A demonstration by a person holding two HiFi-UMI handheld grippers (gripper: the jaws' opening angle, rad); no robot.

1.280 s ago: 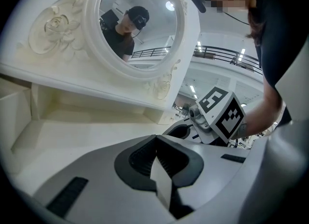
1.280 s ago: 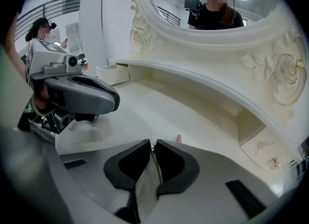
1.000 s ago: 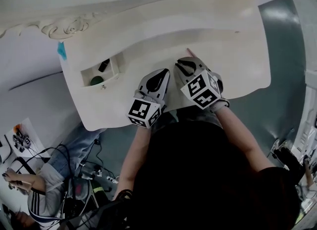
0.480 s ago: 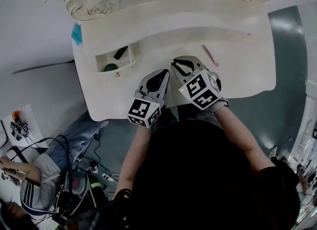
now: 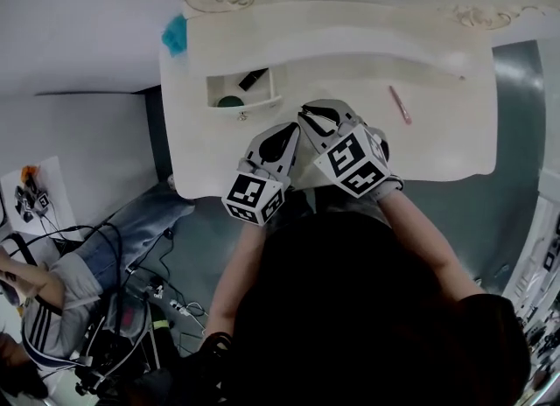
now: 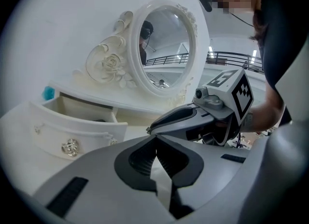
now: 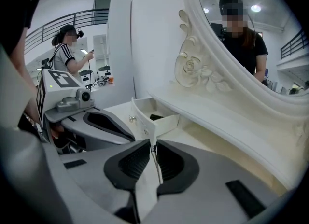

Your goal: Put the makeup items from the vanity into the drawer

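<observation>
A thin pink makeup stick [image 5: 400, 104] lies on the white vanity top [image 5: 437, 133], right of both grippers. The small drawer [image 5: 241, 91] stands open at the left; inside are a black item [image 5: 254, 79] and a dark green round item [image 5: 231, 101]. My left gripper [image 5: 289, 129] and right gripper [image 5: 313, 115] hover side by side over the vanity's front edge, jaws together, nothing held. The left gripper view shows its jaws [image 6: 155, 139] closed, with the drawer [image 6: 77, 121] to the left. In the right gripper view the jaws [image 7: 153, 143] point at the drawer [image 7: 154, 117].
An oval mirror [image 6: 166, 49] in a carved frame stands at the back of the vanity. A teal object [image 5: 175, 35] sits at the vanity's far left corner. A person [image 5: 61, 299] sits on the floor at the left among cables.
The head view has swung left, so the vanity, drawer and pink stick have slid rightward in the picture. Both grippers keep the same pose and the same closed jaws.
</observation>
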